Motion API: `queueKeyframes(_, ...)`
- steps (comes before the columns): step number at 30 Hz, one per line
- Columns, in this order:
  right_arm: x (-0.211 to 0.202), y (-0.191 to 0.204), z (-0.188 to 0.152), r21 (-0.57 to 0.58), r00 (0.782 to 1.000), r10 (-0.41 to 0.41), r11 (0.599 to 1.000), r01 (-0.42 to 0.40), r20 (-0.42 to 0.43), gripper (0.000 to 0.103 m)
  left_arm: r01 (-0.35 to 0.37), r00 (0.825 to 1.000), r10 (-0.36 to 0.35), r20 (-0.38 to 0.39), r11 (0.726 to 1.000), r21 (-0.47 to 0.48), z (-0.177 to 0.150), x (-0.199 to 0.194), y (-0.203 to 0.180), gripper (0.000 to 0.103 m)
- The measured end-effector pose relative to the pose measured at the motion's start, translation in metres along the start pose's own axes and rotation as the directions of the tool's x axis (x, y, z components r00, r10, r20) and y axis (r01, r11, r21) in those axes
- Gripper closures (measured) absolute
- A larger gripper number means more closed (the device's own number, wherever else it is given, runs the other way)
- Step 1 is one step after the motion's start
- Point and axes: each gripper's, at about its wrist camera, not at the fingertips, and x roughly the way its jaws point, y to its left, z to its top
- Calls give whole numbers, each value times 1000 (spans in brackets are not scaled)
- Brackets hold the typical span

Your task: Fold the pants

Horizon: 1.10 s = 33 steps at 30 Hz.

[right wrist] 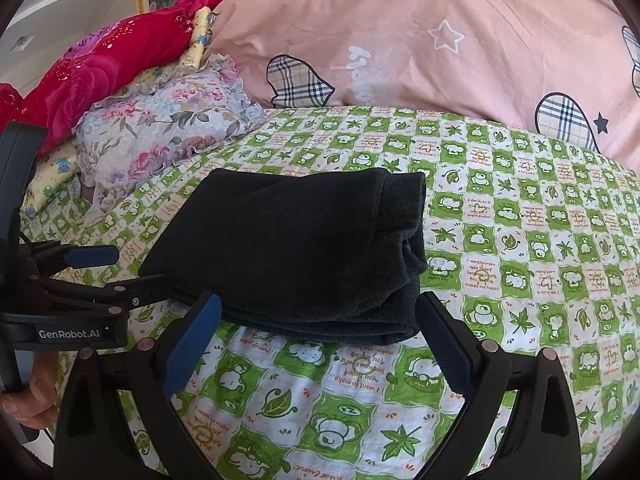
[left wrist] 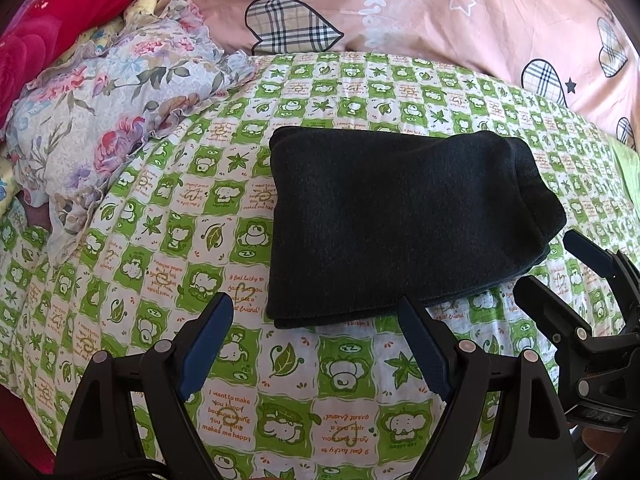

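Note:
The dark grey pants [left wrist: 400,216] lie folded into a compact rectangle on the green and white patterned bed sheet [left wrist: 320,380]. They also show in the right wrist view [right wrist: 296,248]. My left gripper [left wrist: 316,312] is open and empty, just in front of the pants' near edge. My right gripper [right wrist: 318,312] is open and empty, at the near right corner of the pants. The right gripper shows at the right edge of the left wrist view [left wrist: 568,264], and the left gripper at the left of the right wrist view [right wrist: 120,268].
A pink quilt [left wrist: 440,12] with plaid hearts is piled along the back of the bed. A floral cloth [left wrist: 120,108] and a red blanket [left wrist: 48,28] lie at the back left. The patterned sheet [right wrist: 520,260] extends to the right of the pants.

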Motion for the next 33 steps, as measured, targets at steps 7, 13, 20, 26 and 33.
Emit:
queueKeyframes(7,-2,-2,3,3,1000,-10,1000,10,12,5,4,1000,-4,8,1000,0,3,-1,0,18)
queueKeyframes(13,-2,-1,3,10,1000,-15,1000,15,9,5,4,1000,-4,9,1000,0,3,-2,-1,18)
queueKeyframes(20,-3,0,4,11,1000,-14,1000,14,10,5,13,1000,-13,14,1000,11,5,-4,-4,18)
queueKeyframes(26,-4,0,6,6,1000,-11,1000,10,13,5,8,1000,-8,15,1000,8,6,-4,-5,18)
queueKeyframes(33,-2,0,10,9,1000,-6,1000,6,13,5,2,1000,-2,15,1000,1,7,-4,-5,18)
